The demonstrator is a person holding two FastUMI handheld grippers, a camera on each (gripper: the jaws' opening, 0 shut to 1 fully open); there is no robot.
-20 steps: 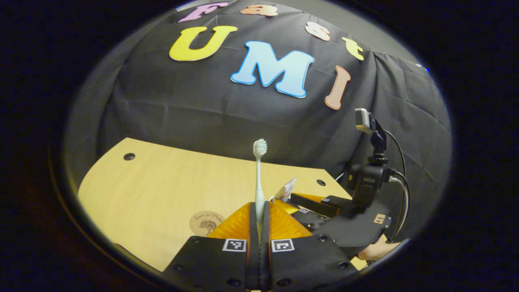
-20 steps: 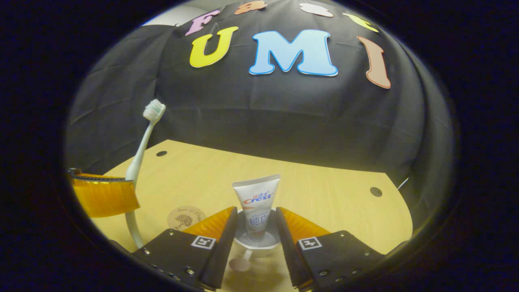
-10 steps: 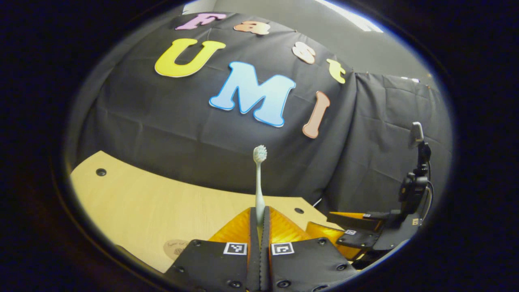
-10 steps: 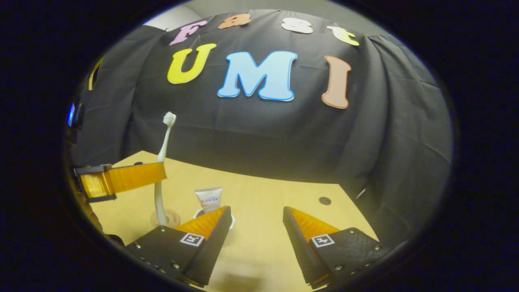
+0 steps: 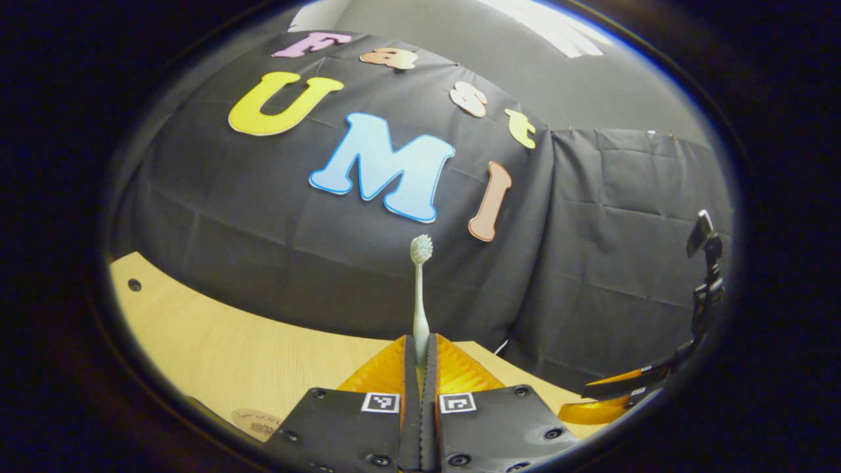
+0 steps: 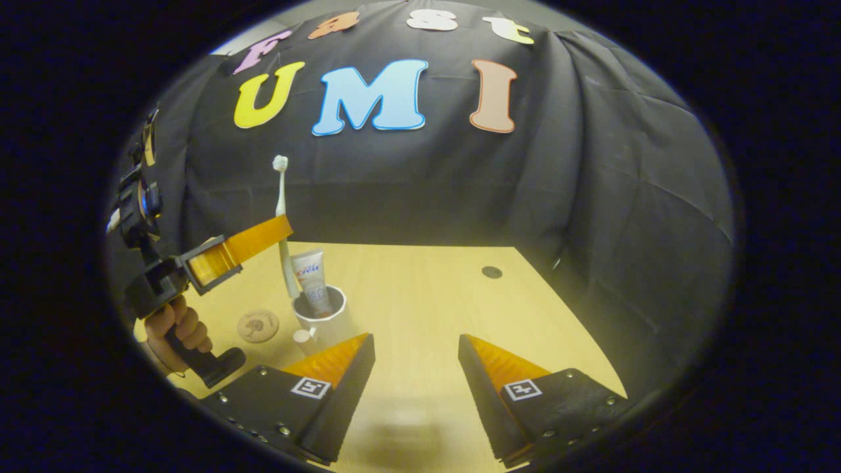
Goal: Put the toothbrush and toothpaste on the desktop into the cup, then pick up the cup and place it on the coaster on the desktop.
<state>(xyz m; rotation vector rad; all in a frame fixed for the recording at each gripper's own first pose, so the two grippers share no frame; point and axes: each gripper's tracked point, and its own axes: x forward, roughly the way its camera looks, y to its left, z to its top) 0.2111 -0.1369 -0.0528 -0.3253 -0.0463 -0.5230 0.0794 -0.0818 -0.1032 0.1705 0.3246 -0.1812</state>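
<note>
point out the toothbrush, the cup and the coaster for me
toothbrush point(image 6: 280, 197): right gripper view, on the upper handle below the bristles.
cup point(image 6: 326, 324): right gripper view, on the white outer wall below the rim.
coaster point(image 6: 257, 326): right gripper view, on the middle of the round disc.

In the left gripper view the toothbrush point(image 5: 419, 289) handle vanishes between the gripper's point(image 5: 420, 355) fingers, and the coaster point(image 5: 255, 420) is cut by the edge. In the right gripper view the cup point(image 6: 323, 320) hides the toothpaste's point(image 6: 313, 281) lower end.

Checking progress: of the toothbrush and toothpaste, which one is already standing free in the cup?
The toothpaste: it stands in the cup, untouched. The toothbrush is gripped by the left gripper.
</note>
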